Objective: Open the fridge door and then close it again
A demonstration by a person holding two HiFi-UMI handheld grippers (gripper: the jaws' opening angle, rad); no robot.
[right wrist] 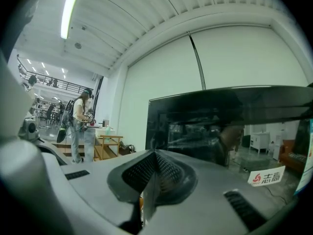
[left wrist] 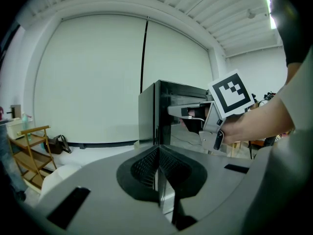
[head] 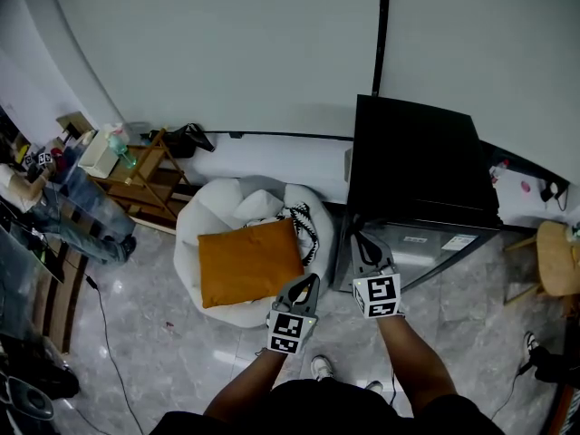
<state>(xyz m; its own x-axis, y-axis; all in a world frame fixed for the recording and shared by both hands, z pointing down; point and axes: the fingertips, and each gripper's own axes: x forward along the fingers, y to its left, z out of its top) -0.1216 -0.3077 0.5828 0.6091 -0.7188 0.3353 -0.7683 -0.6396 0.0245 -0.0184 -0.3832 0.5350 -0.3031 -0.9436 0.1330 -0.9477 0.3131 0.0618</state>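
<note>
**Both grippers clenched empty at the fridge front**

Head view: the black fridge (head: 417,166) stands at 1 o'clock. The right gripper (head: 359,243) is at the left edge of its door (head: 426,247). The left gripper (head: 312,282) hangs just beside it, with a white beanbag (head: 204,220) at 9 o'clock.

Left gripper view: the fingers (left wrist: 146,166) are clenched together on nothing. The fridge is at 12 o'clock and the right gripper at 2.

Right gripper view: the fingers (right wrist: 142,173) are clenched and empty. The glossy door fills 12 to 3 o'clock.

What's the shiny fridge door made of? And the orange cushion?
The fridge door looks dark and glossy, probably glass or polished metal, since it mirrors the room. The orange cushion looks like matte fabric, likely soft: no shine, gently rounded edges.
</note>
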